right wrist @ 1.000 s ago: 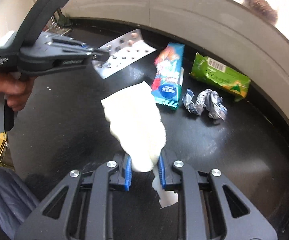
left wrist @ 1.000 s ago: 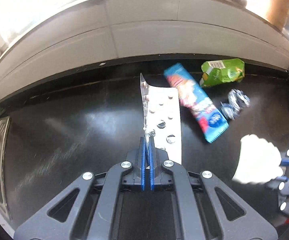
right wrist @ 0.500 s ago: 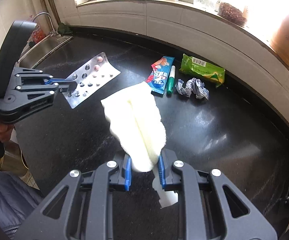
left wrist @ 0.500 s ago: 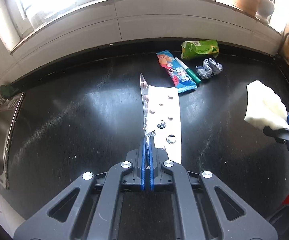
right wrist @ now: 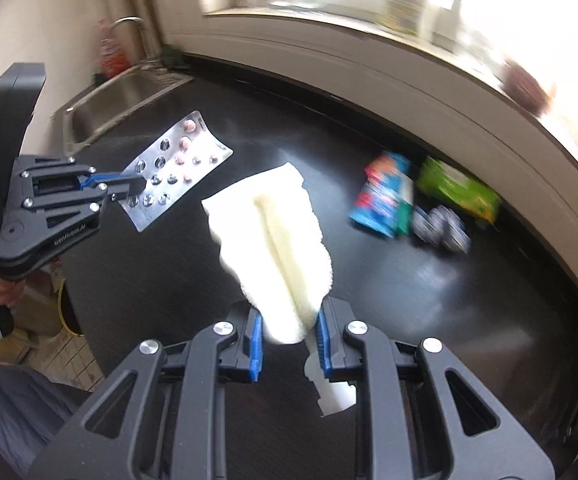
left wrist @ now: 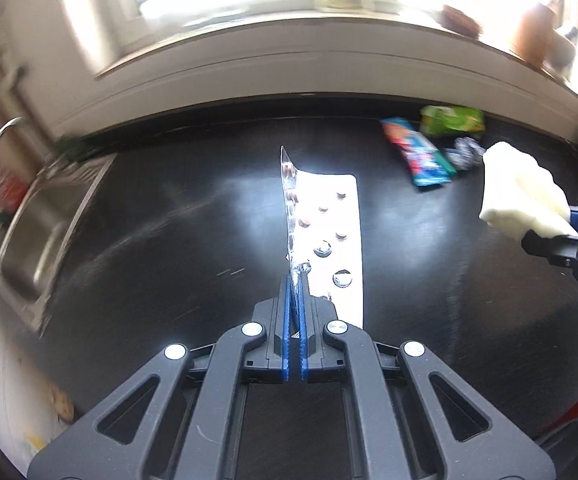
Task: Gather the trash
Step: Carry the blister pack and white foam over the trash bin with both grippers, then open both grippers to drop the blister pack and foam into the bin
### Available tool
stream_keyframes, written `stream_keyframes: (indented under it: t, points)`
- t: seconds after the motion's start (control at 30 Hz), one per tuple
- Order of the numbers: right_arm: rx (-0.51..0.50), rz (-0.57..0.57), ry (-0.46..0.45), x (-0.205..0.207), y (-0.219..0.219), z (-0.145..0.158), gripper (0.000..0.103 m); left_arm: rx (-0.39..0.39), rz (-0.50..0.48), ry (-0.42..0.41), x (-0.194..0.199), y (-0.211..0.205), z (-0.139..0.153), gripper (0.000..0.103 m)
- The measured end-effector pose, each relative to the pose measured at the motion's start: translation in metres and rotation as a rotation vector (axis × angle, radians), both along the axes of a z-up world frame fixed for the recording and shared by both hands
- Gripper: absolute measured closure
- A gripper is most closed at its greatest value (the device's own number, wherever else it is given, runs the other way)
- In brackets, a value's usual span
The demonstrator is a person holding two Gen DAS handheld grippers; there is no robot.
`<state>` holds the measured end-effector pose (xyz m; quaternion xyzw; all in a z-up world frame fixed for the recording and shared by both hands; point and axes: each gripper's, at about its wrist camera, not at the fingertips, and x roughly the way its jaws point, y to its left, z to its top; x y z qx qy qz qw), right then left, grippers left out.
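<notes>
On the far left a metal sink is set into the black counter, and the counter's near edge drops off beside it. The middle of the counter is wide and bare, with a pale wall along the back.

The left gripper is held above the counter, pinched tight on the corner of a shiny silver pill sheet with small pink pills and popped holes. The right gripper is squeezed on a soft, cream-white crumpled tissue, also up in the air.

At the back right, near the wall, 3 bits of trash lie close together: a blue and red wrapper, a green packet and a crumpled silver-blue wrapper.
</notes>
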<state>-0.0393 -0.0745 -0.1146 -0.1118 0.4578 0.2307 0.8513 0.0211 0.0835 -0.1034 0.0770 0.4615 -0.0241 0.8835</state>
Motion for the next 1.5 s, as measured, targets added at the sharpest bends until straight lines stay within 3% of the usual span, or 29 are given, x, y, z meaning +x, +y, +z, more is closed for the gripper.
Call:
stream_keyframes:
  t: [0.33, 0.5, 0.63, 0.8, 1.13, 1.23, 1.27, 1.3, 1.37, 1.4, 1.47, 1.5]
  points:
    - [0.065, 0.378, 0.03, -0.001, 0.176, 0.009, 0.081, 0.028, 0.422, -0.011, -0.109, 0.149, -0.004, 0.1]
    - [0.07, 0.597, 0.11, -0.028, 0.28, -0.005, 0.081, 0.007, 0.622, 0.048, -0.176, 0.213, -0.031, 0.1]
    - [0.049, 0.711, 0.172, -0.05, 0.344, -0.025, 0.081, -0.017, 0.732, 0.092, -0.215, 0.247, -0.058, 0.1]
    - [-0.002, 0.778, 0.271, -0.076, 0.425, -0.071, 0.081, -0.057, 0.803, 0.139, -0.249, 0.281, -0.103, 0.1]
    - [-0.116, 0.795, 0.376, -0.097, 0.505, -0.141, 0.081, -0.172, 0.85, 0.162, -0.269, 0.332, -0.17, 0.1]
    - [-0.134, 0.801, 0.379, -0.1, 0.517, -0.15, 0.077, -0.214, 0.848, 0.174, -0.268, 0.34, -0.184, 0.1]
    - [-0.134, 0.802, 0.391, -0.101, 0.52, -0.153, 0.069, -0.216, 0.845, 0.187, -0.268, 0.342, -0.188, 0.099]
    - [-0.143, 0.804, 0.401, -0.102, 0.525, -0.157, 0.062, -0.212, 0.845, 0.2, -0.267, 0.341, -0.19, 0.097]
    - [-0.156, 0.814, 0.391, -0.103, 0.529, -0.161, 0.055, -0.205, 0.838, 0.223, -0.268, 0.341, -0.198, 0.074]
    - [-0.16, 0.817, 0.389, -0.103, 0.528, -0.161, 0.052, -0.203, 0.841, 0.223, -0.27, 0.341, -0.2, 0.049]
    - [-0.163, 0.815, 0.395, -0.102, 0.528, -0.163, 0.043, -0.201, 0.848, 0.199, -0.275, 0.342, -0.198, 0.036]
    - [-0.162, 0.81, 0.395, -0.102, 0.526, -0.163, 0.04, -0.203, 0.848, 0.197, -0.275, 0.342, -0.198, 0.036]
